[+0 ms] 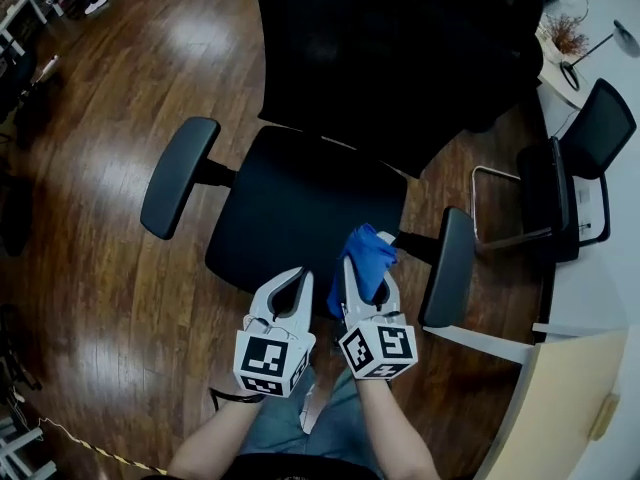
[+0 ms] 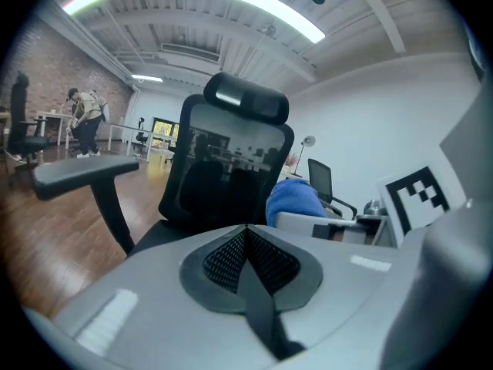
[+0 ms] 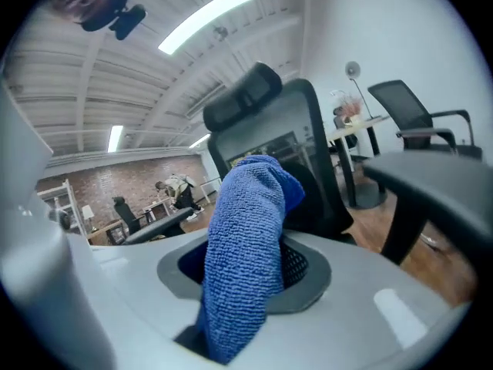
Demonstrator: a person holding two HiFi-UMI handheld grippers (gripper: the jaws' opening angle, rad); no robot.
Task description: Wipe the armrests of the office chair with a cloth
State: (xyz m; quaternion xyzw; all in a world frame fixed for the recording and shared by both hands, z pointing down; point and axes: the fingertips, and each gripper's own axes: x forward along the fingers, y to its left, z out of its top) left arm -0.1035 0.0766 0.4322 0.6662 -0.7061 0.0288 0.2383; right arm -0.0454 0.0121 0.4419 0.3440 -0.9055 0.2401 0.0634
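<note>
**A:** Where is the cloth?

**B:** The blue cloth is pinched between the jaws of the right gripper. That gripper's own view shows the terry weave bunched up and folding over the jaws. In the head view it pokes out toward 12 o'clock, over the front edge of the seat.

**A:** And the other claw?

**B:** The left gripper has its jaws pressed together with nothing in them. It sits just beside the right one, at its 9 o'clock.

**A:** What does only the head view give?

**B:** Both armrests at once. The right armrest is near the cloth at 3 o'clock, not touching it. The left armrest is well apart at 10 o'clock. The wooden floor also shows.

**A:** And the gripper views?

**B:** The chair's headrest, ceiling light strips, a brick wall and a person far back.

**A:** Any print?

**B:** Square black-and-white markers on each cube.
</note>
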